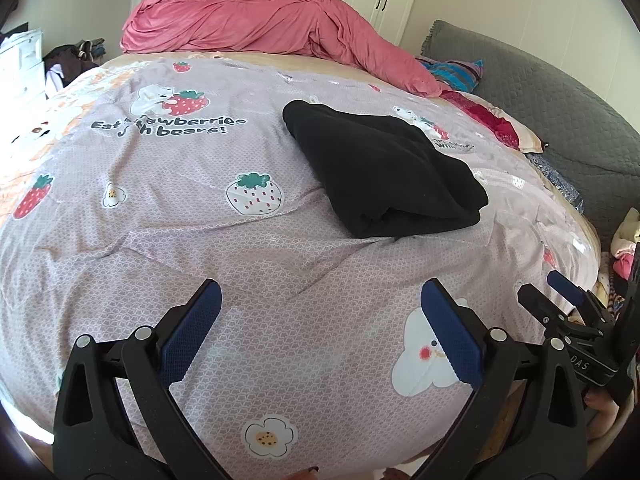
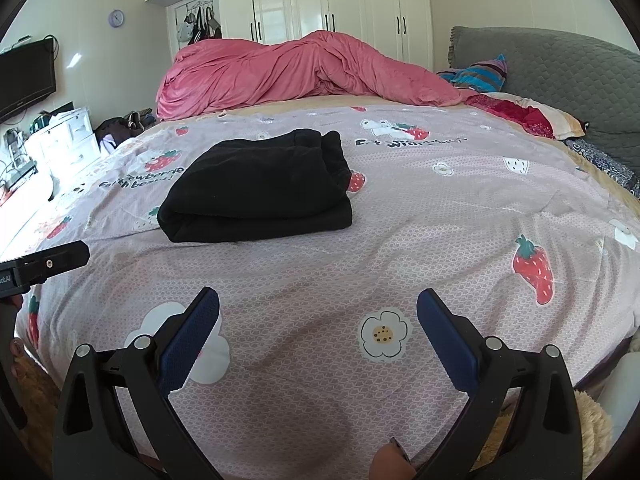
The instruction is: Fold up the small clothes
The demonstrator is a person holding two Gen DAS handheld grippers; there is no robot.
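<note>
**Black clothes folded on the bed**

Up close, the left gripper (image 1: pixel 320 292) and right gripper (image 2: pixel 318 300) both gape wide, holding nothing. Past them, the folded black garment (image 2: pixel 256 188) lies on the strawberry bedsheet (image 2: pixel 420 220). Farthest back sits a pink blanket (image 2: pixel 288 72).

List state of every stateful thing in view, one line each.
black garment: folded, lying flat on the bedspread, untouched
left gripper: open, fingers empty, above the bedspread
right gripper: open, fingers empty
pink duvet: bunched up at the far edge of the bed
wardrobe doors: closed
bedspread: spread out, lightly wrinkled
</note>
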